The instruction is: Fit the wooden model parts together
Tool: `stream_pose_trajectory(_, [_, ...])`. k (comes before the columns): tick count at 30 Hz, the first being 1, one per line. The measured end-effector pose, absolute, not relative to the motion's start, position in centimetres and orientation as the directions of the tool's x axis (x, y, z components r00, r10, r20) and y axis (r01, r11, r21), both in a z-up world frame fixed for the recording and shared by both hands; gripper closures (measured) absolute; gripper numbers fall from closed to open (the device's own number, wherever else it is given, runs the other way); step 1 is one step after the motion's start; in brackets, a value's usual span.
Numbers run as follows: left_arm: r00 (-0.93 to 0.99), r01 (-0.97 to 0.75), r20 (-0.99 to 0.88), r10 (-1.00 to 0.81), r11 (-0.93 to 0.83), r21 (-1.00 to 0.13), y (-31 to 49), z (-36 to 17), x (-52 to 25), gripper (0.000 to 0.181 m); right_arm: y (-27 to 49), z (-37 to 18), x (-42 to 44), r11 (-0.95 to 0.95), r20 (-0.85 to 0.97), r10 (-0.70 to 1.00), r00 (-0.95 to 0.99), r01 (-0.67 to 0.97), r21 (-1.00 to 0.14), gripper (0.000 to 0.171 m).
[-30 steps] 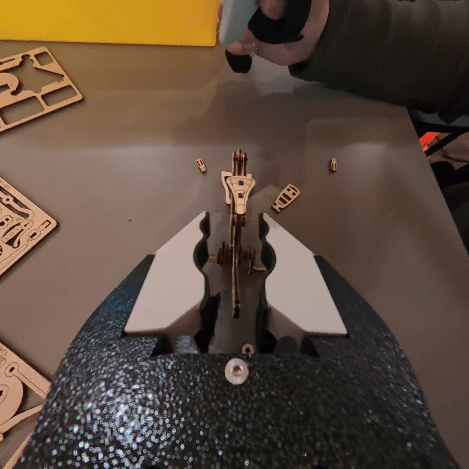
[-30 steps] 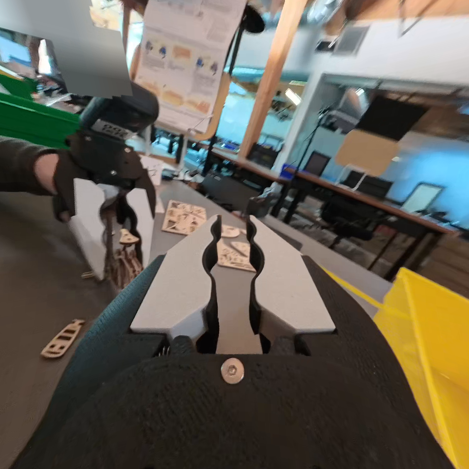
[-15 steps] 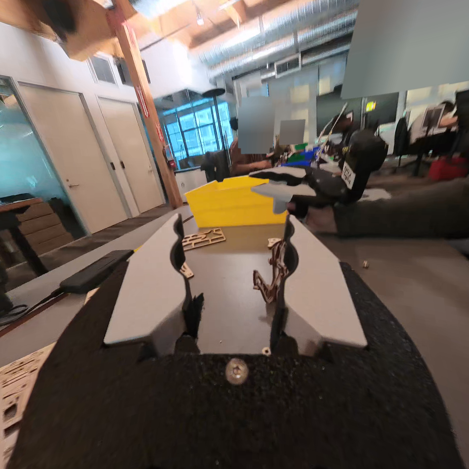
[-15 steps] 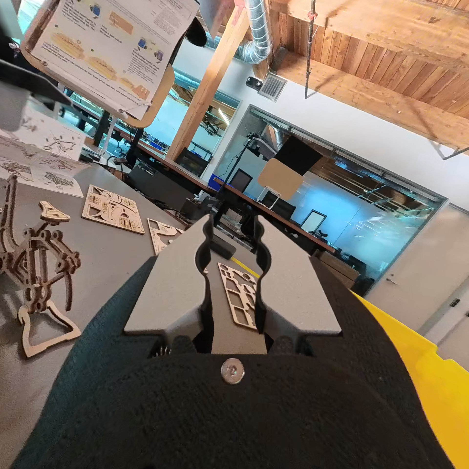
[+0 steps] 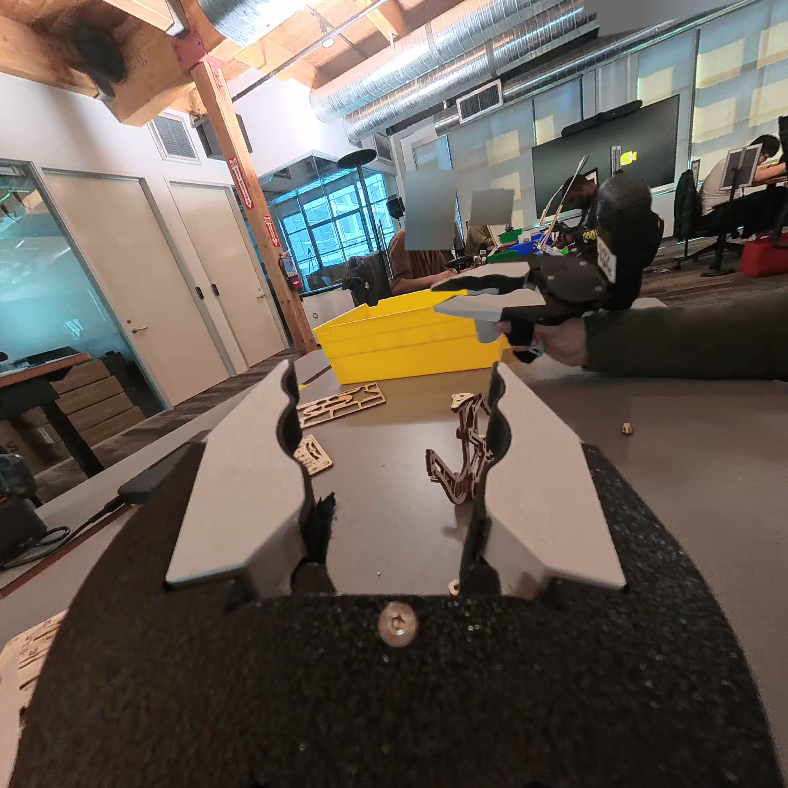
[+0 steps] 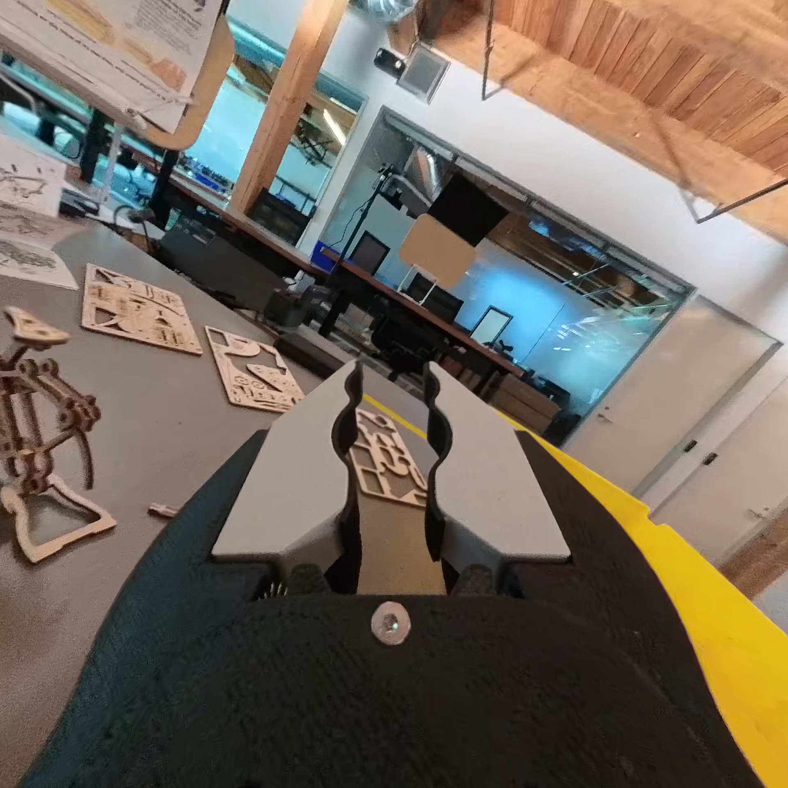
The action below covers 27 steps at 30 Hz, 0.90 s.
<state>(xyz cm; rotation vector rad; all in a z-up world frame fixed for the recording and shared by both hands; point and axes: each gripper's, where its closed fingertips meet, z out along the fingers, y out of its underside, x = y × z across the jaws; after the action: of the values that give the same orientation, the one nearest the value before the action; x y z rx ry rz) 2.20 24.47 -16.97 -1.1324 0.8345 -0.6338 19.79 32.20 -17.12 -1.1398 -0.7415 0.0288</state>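
Our left gripper [image 5: 392, 430] gapes wide, empty; right gripper [image 6: 392, 430] part-open, empty, raised; wooden model [image 5: 462, 452] stands on table [image 5: 682, 447] just beyond left fingers; we judge it light, brittle, thin-slatted; grip sturdy base frame [image 6: 55, 528]; loose sheets [image 6: 136, 315] farther off.

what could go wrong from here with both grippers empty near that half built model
The wooden model stands on a thin base beside the open left gripper; a sideways brush could tip it. The tiny loose part near the open right gripper may be swept away unnoticed.
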Motion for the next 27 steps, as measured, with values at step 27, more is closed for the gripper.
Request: stream_pose_trajectory(27, [0.56,0.032,-0.162,-0.812,0.216,-0.976,25.8,-18.1,1.9,0.096,20.9,-30.0,12.8,-0.301,0.058,0.882,0.467,0.654,-0.694,0.148])
